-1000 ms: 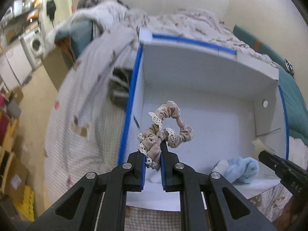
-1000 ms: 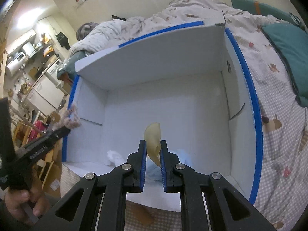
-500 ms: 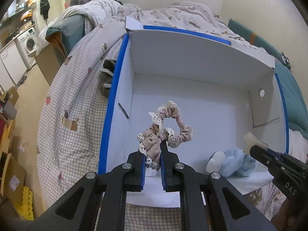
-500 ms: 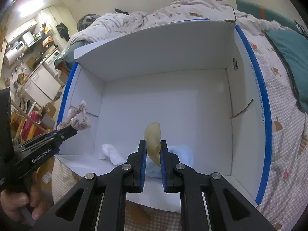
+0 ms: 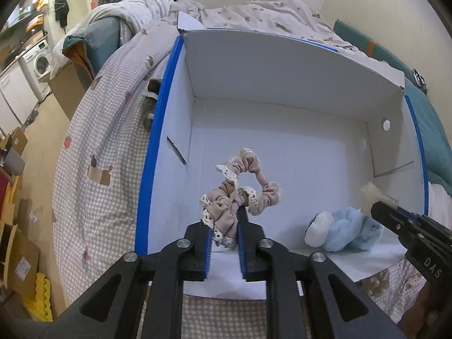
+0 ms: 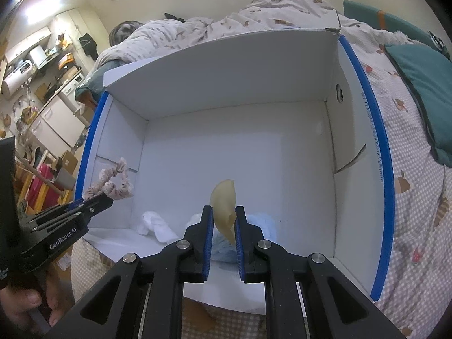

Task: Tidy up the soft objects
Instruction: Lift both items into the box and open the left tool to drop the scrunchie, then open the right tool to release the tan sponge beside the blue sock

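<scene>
My left gripper (image 5: 224, 219) is shut on a beige lace-trimmed scrunchie (image 5: 243, 188), held above the near left part of a white box with blue edges (image 5: 158, 141). It also shows in the right wrist view (image 6: 113, 182). My right gripper (image 6: 223, 220) is shut on a pale yellow soft pad (image 6: 223, 202), held above the box's near edge (image 6: 381, 197); the pad shows in the left wrist view (image 5: 373, 195). A fluffy blue-and-white soft item (image 5: 339, 230) lies in the box's near part, under the right gripper (image 5: 395, 219).
The box sits on a bed with a checked cover (image 5: 113, 141). A patterned duvet (image 6: 254, 14) is heaped behind it and a teal pillow (image 6: 423, 84) lies to the right. A dark item (image 5: 149, 104) lies outside the box's left wall. Floor and appliances are far left.
Both grippers have moved forward over the box with their items still held. The box fills more of both views and the blue fluffy item is nearer.
</scene>
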{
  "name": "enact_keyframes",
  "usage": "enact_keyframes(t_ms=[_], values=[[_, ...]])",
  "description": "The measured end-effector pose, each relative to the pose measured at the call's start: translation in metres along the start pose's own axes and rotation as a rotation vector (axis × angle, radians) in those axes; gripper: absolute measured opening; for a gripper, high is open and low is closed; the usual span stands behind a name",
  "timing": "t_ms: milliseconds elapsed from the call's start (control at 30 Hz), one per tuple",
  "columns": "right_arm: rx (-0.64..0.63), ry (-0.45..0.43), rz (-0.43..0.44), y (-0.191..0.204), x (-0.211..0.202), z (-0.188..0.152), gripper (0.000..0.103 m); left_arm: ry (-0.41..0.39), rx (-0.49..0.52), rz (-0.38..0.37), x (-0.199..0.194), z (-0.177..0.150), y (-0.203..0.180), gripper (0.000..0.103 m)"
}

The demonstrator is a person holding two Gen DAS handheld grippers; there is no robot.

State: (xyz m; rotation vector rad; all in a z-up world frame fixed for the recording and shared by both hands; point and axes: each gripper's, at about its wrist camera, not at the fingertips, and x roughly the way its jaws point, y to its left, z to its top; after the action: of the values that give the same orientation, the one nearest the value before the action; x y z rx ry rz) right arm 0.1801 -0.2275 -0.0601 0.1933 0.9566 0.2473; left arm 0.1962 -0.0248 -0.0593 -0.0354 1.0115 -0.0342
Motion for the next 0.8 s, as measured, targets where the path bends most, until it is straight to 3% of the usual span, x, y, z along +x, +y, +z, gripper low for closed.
enact_keyframes(t_ms=[133, 233, 267, 300, 533, 633, 667, 767, 800], values=[[0.004, 0.003, -0.002, -0.001, 0.001, 0.001, 0.015, 0.010, 0.013, 0.004, 0.002, 0.000, -0.002, 0.021], [0.011, 0.003, -0.003, -0.003, 0.000, 0.001, 0.015, 0.002, 0.020, 0.011, 0.000, -0.001, -0.005, 0.044], [0.013, 0.001, -0.004, -0.003, 0.000, 0.002, 0.015, -0.005, 0.020, 0.016, -0.001, -0.001, -0.005, 0.058], [0.014, -0.001, -0.004, -0.003, 0.000, 0.002, 0.015, -0.014, 0.019, 0.021, -0.003, -0.001, -0.006, 0.065], [0.041, -0.012, -0.017, -0.008, -0.003, 0.004, 0.016, -0.038, 0.026, 0.025, -0.007, 0.001, -0.006, 0.065], [0.057, -0.017, -0.022, -0.011, -0.003, 0.006, 0.021, -0.037, 0.026, 0.023, -0.007, 0.002, -0.006, 0.065], [0.066, -0.018, -0.020, -0.012, -0.004, 0.006, 0.031, -0.037, 0.026, 0.024, -0.007, 0.002, -0.006, 0.065], [0.096, -0.046, -0.025, -0.017, -0.007, 0.006, 0.081, -0.037, 0.026, 0.026, -0.007, 0.001, -0.007, 0.065], [0.102, -0.058, -0.035, -0.017, -0.008, 0.006, 0.082, -0.037, 0.025, 0.027, -0.007, 0.001, -0.006, 0.065]])
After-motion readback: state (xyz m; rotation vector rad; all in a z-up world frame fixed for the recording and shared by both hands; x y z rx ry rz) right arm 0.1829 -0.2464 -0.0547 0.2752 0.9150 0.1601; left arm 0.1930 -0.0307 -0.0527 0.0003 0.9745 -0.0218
